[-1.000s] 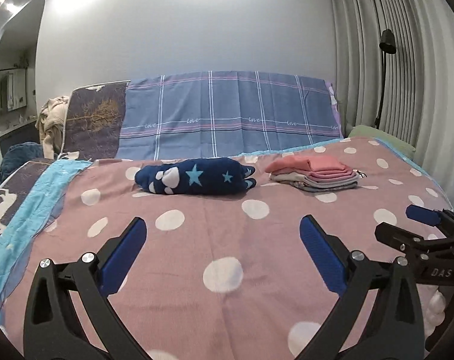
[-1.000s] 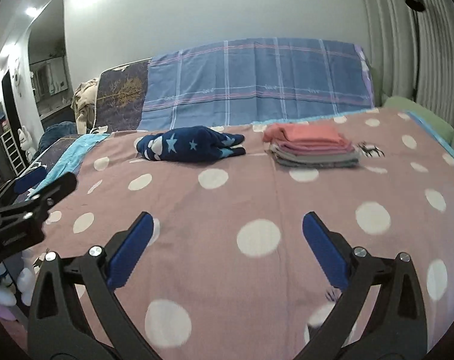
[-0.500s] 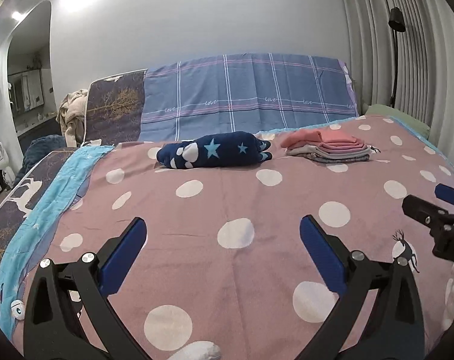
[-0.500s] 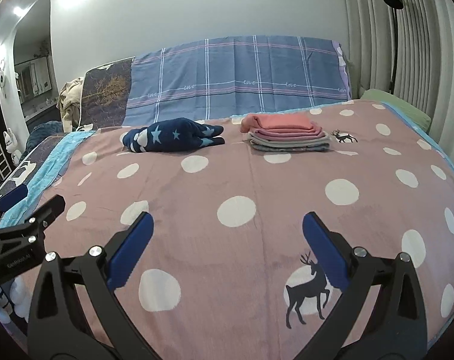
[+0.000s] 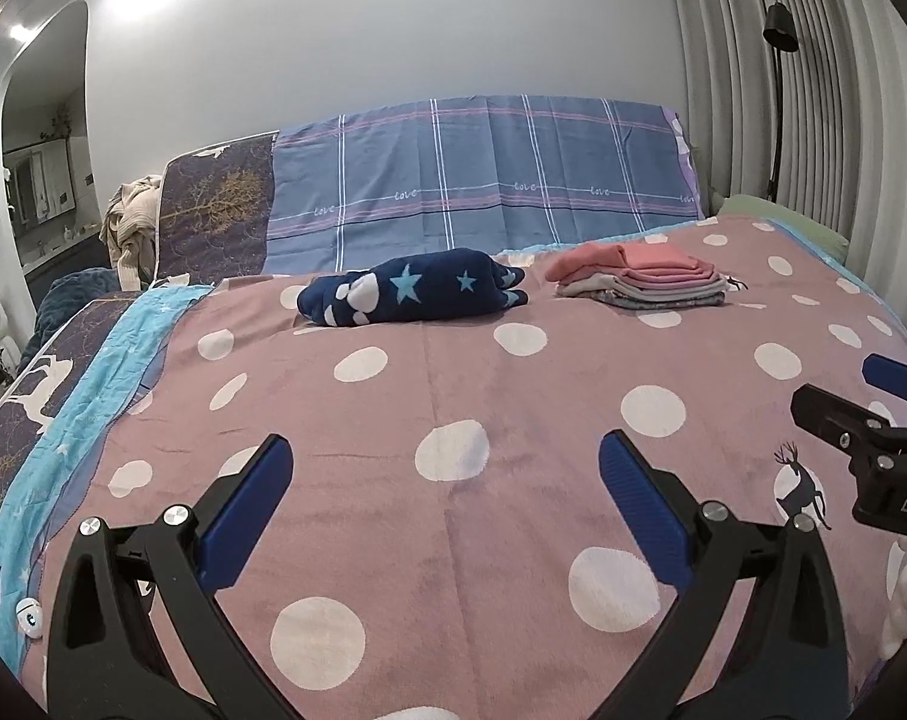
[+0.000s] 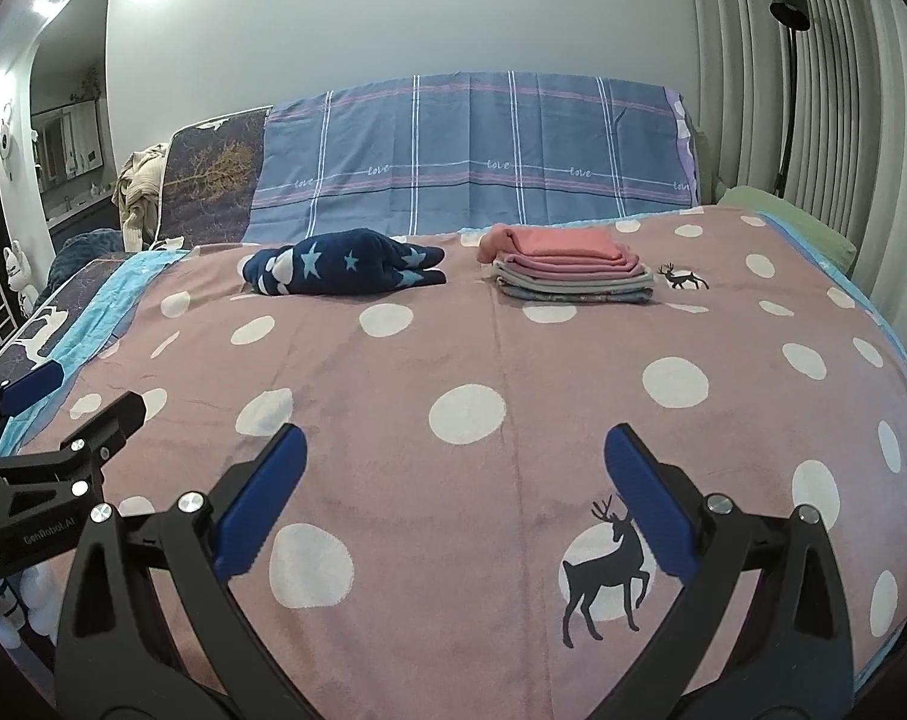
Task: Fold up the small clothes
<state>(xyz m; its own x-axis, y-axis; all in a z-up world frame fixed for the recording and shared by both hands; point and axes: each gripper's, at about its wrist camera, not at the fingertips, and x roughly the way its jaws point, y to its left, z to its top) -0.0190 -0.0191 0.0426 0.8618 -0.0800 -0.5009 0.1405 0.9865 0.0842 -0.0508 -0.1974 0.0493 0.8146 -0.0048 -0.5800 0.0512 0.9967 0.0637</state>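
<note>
A stack of folded small clothes (image 5: pixel 645 282), pink on top and grey below, lies at the far side of the bed; it also shows in the right wrist view (image 6: pixel 567 273). A navy bundle with light stars (image 5: pixel 411 294) lies to its left, and shows in the right wrist view too (image 6: pixel 342 270). My left gripper (image 5: pixel 444 510) is open and empty, held above the near part of the bed. My right gripper (image 6: pixel 453 501) is open and empty, beside it on the right. Both are far from the clothes.
The bed is covered by a pink blanket with white dots (image 5: pixel 453 396). A blue plaid cloth (image 5: pixel 483 180) covers the headboard. A curtain and floor lamp (image 5: pixel 777 36) stand at the right. A pile of beige cloth (image 5: pixel 132 216) is at the far left.
Both grippers have pulled back from the clothes toward the near side of the bed; the bundle and stack look smaller and farther. Neither garment has moved.
</note>
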